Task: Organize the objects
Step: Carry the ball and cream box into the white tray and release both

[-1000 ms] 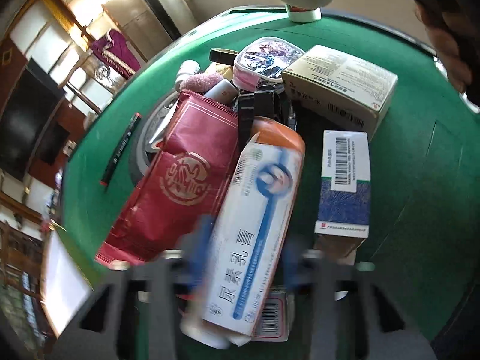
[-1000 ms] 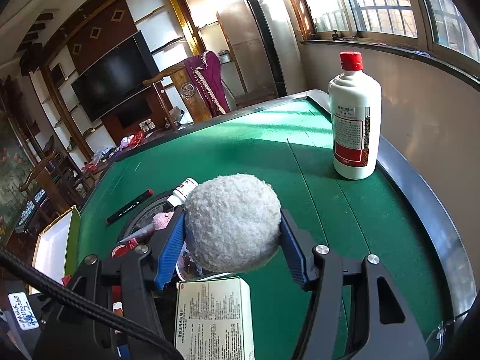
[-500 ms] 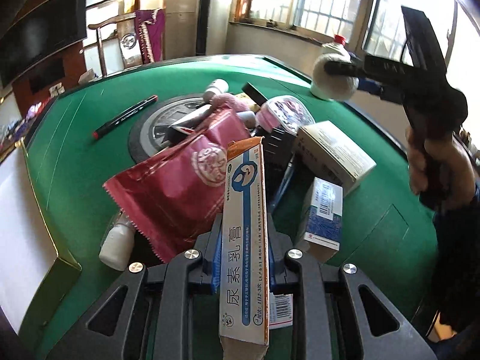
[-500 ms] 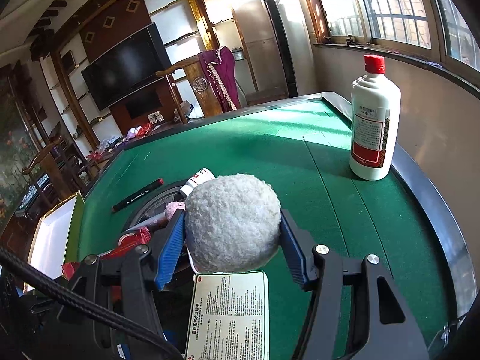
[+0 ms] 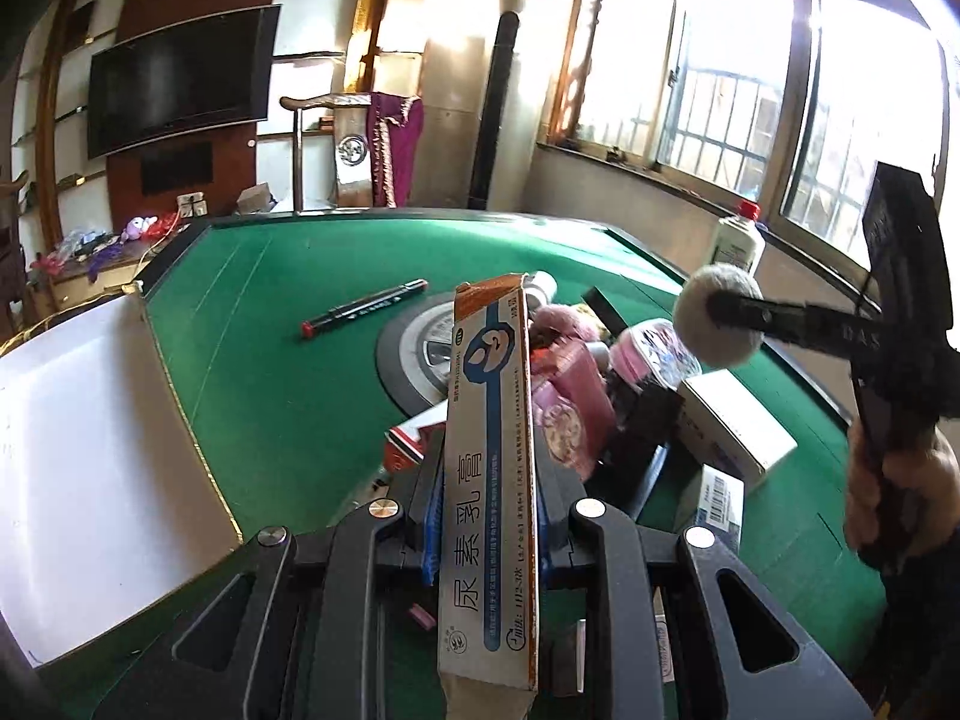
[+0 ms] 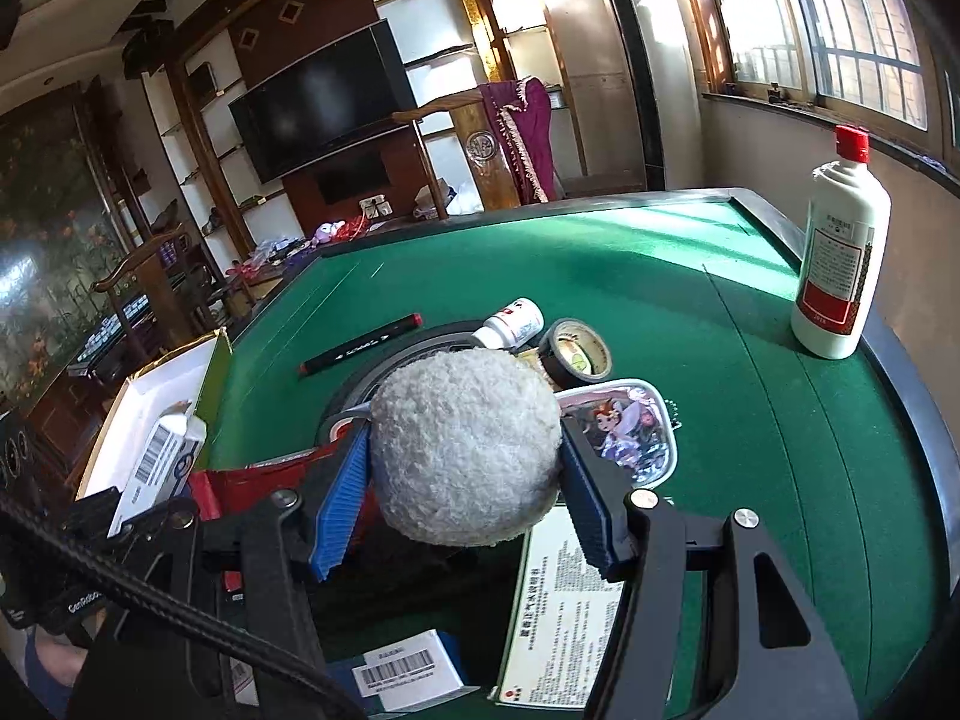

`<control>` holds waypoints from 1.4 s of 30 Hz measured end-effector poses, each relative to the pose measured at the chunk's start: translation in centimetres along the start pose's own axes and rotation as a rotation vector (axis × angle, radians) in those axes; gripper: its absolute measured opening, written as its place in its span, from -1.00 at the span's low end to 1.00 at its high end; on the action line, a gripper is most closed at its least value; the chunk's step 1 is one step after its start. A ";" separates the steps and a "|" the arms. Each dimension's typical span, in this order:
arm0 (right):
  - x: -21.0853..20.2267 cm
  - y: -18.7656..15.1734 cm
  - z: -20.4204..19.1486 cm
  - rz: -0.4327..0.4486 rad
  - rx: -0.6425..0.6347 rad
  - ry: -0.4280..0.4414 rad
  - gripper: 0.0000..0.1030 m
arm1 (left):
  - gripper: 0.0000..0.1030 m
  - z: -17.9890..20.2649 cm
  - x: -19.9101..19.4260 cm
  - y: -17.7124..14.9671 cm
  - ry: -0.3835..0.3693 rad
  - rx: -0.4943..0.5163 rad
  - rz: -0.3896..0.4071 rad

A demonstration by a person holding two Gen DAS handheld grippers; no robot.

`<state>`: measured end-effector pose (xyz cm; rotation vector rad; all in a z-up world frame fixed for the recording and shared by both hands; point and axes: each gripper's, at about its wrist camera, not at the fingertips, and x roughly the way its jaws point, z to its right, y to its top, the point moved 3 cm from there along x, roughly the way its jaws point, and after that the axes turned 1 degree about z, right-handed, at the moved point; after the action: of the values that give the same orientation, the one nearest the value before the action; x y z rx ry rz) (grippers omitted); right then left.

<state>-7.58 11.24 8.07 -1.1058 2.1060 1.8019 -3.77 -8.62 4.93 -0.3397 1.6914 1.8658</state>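
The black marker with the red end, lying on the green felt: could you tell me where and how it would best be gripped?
Grip the black marker at mid-barrel, coming down from above with the jaws across its narrow width. It lies flat and alone on the green table, apart from the pile, with bare felt on both long sides for the fingers. Both tools are occupied, so one would probably have to free up first.

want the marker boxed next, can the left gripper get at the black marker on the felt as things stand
Probably not yet. The left gripper is shut on the ointment box, so its jaws are taken. The black marker itself lies alone on bare green felt, with nothing over it.
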 end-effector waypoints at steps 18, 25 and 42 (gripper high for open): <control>3.0 -1.5 -15.1 -0.121 -0.144 0.191 0.16 | -0.62 -9.9 -4.8 0.4 0.193 -0.155 0.062; 7.4 1.3 -22.2 -0.210 -0.217 0.221 0.16 | -0.62 -17.7 -6.9 1.0 0.269 -0.216 -0.020; 25.4 4.8 -32.4 -0.403 -0.162 0.169 0.16 | -0.62 -31.3 1.1 1.7 0.293 -0.587 -0.174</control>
<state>-17.84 -28.86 6.30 -1.6381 1.6734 1.7522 -11.83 -38.64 0.76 -1.0027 1.1929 2.2256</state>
